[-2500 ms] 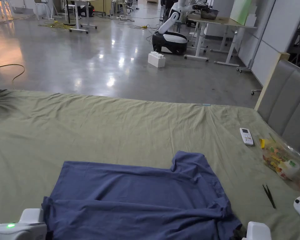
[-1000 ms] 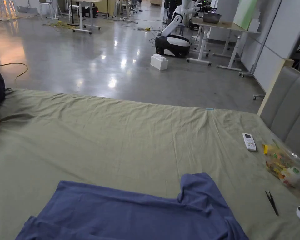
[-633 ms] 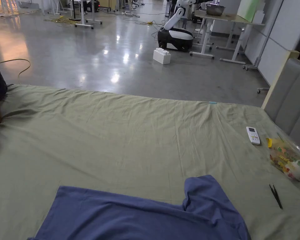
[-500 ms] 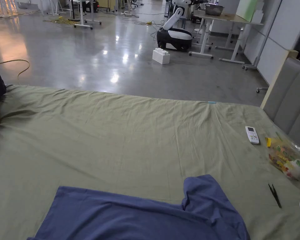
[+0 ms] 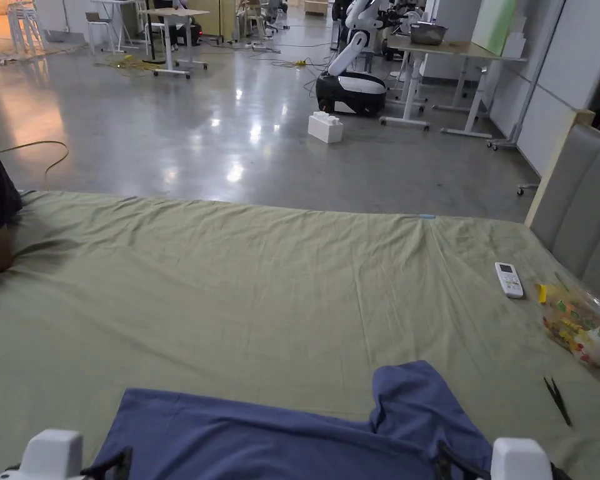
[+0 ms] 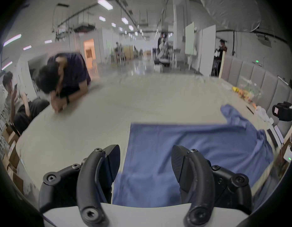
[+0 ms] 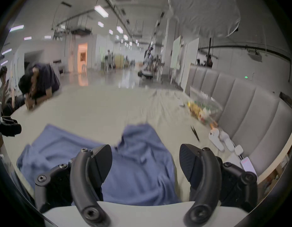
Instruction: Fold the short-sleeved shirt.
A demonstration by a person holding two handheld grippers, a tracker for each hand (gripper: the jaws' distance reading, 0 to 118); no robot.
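We see the blue shirt [image 5: 280,437] spread on the green bed sheet [image 5: 230,281] at bottom centre. Left gripper [image 6: 146,160] and right gripper [image 7: 146,158] hover above it, jaws wide, gripping nothing.

Bare sheet [image 5: 242,281] beyond shirt [image 5: 280,437]; remote [image 5: 509,279], toy bag [image 5: 583,328], tweezers [image 5: 558,400] crowd right edge

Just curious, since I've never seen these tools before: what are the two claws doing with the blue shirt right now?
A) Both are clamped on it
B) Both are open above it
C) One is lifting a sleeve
B: the left claw and right claw both have their jaws spread wide, with the blue shirt lying flat on the sheet beneath them.
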